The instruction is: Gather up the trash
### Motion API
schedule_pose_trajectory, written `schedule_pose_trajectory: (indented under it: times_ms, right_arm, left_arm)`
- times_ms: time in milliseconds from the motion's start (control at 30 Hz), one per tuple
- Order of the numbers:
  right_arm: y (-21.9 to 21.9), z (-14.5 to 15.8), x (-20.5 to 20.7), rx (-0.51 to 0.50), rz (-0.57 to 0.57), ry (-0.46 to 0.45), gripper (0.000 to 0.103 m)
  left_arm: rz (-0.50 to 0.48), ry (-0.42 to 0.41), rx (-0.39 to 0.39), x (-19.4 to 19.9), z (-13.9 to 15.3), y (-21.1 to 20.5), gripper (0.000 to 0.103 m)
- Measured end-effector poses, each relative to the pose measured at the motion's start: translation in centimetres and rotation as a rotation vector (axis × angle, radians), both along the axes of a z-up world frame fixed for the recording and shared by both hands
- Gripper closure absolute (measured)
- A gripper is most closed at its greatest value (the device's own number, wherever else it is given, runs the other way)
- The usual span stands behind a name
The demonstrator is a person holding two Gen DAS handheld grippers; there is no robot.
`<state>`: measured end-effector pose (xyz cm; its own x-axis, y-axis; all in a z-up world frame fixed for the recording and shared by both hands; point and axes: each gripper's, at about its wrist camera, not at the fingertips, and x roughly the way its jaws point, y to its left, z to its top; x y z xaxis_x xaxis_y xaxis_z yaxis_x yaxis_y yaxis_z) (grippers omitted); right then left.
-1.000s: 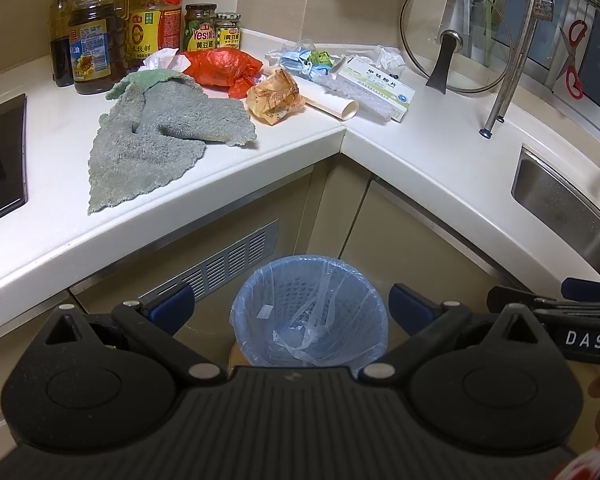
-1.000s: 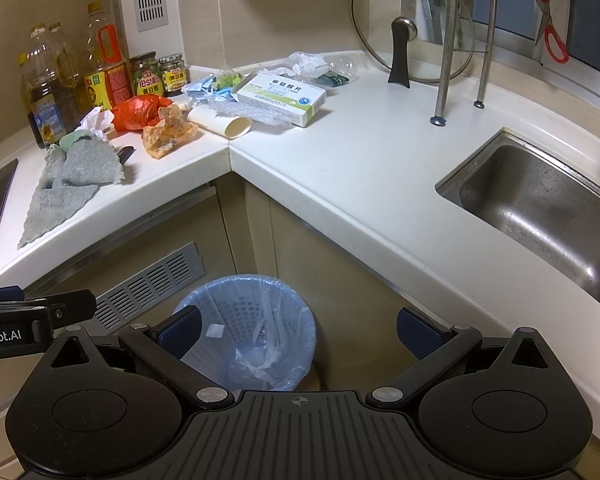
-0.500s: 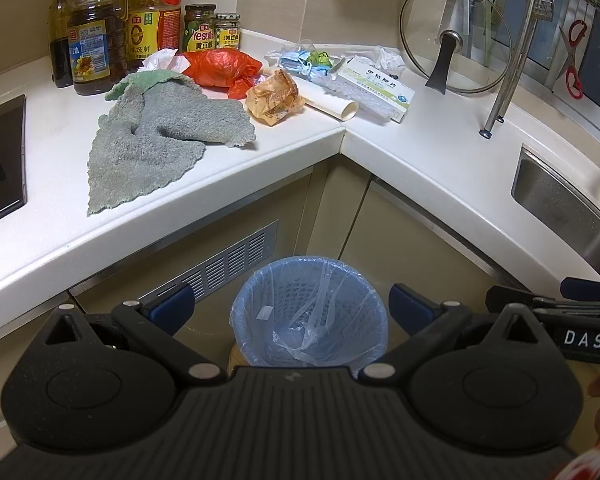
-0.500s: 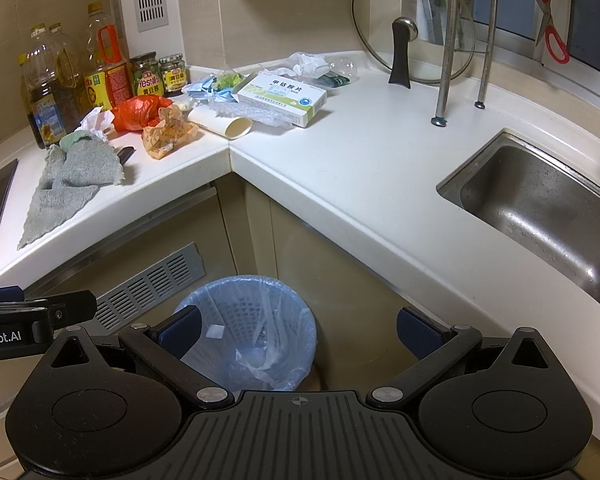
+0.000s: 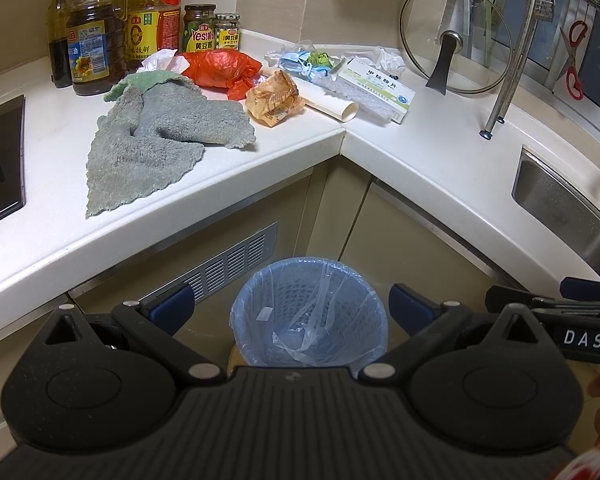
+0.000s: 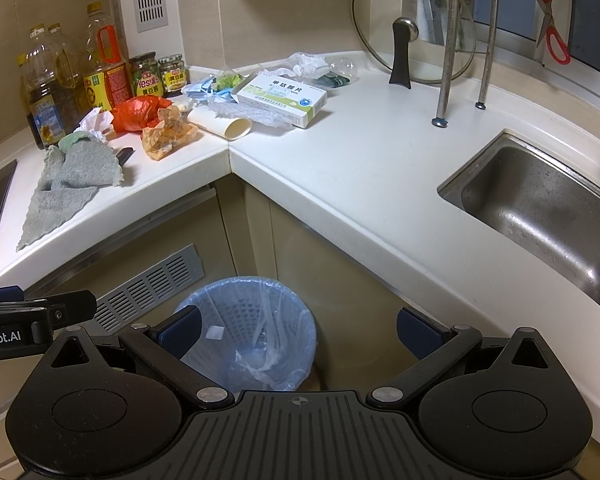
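Crinkled orange-brown paper, a wrapper, lies near the tabletop's inner corner in the left wrist view, between the red plastic bag and a paper tube. The left gripper hangs with jaws open and empty above the lined bin.

From the right wrist, the right gripper is likewise spread and empty. The wrapper looks light and soft; pinching a raised fold should hold it.
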<state>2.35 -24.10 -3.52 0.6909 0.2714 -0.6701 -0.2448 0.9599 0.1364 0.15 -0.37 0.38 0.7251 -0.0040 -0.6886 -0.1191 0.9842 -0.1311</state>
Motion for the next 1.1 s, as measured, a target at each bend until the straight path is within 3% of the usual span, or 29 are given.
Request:
schedule_pose_trajectory:
  times_ms: [1100]
  right_arm:
    - [-0.02,0.04,0.22,0.002,0.000,0.001,0.000]
  left_arm:
    - [0.007,0.000,-0.009,0.66,0.26,-0.07,0.000]
